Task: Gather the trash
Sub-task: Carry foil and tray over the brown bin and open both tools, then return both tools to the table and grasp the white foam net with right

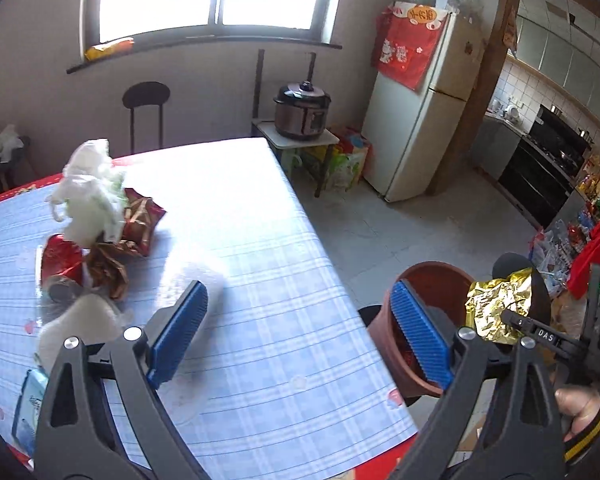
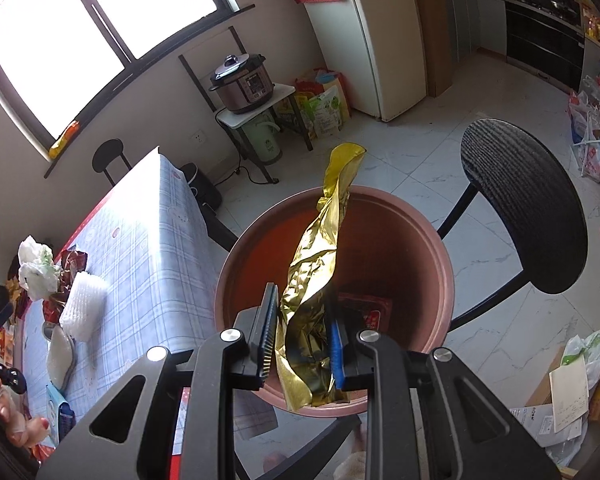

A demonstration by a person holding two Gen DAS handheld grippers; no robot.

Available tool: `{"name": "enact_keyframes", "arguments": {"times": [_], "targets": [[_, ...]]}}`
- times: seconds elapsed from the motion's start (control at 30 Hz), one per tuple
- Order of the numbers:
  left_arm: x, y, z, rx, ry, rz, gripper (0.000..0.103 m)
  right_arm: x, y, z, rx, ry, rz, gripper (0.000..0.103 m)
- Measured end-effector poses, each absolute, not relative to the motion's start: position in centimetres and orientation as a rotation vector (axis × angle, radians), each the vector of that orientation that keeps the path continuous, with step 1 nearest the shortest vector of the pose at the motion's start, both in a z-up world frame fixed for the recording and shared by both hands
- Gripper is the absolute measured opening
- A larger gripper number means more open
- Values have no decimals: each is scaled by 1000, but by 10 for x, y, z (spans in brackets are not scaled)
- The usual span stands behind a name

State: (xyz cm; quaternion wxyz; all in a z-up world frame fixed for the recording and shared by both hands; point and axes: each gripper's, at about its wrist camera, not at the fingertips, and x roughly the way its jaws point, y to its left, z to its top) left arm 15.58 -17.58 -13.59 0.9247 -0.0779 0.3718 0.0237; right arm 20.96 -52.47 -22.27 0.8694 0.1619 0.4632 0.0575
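Right hand-held gripper [image 2: 300,344]: clamping the gold wrapper [image 2: 316,272] — hanging over the brown bin [image 2: 432,280].
Left hand-held gripper [image 1: 300,340]: gaping wide, empty — hovering above the desk [image 1: 268,280].
Remaining trash [image 1: 100,232]: lying on the desk.

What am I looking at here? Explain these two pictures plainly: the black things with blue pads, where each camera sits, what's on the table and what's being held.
No robot here: a person carries a clamp-like tool in each hand, each with a fisheye camera looking along its two fingers.

The left-wrist view shows the left hand-held gripper, open and empty, above the checked table. On the table lie a white plastic bag, red and brown wrappers, a crushed red can and a white foam piece.

The right-wrist view shows the right hand-held gripper shut on a crumpled gold foil wrapper, held over a reddish-brown bin beside the table. Something red already lies inside the bin.
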Motion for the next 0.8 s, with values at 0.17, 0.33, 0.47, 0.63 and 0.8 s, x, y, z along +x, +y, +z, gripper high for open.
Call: {"name": "enact_keyframes", "arguments": {"times": [0.17, 0.33, 0.47, 0.63, 0.8], "targets": [[117, -109, -126, -303, 745, 147, 93, 220, -512, -228, 341, 985, 120, 24], [89, -67, -124, -380, 724, 275, 93, 225, -503, -225, 345, 983, 119, 24], [74, -55, -121, -370, 714, 305, 93, 225, -500, -223, 357, 977, 108, 26], [67, -50, -120, -358, 717, 308, 93, 220, -495, -214, 363, 949, 108, 51], [65, -47, -116, -316, 705, 300, 97, 209, -484, -202, 348, 926, 131, 93]]}}
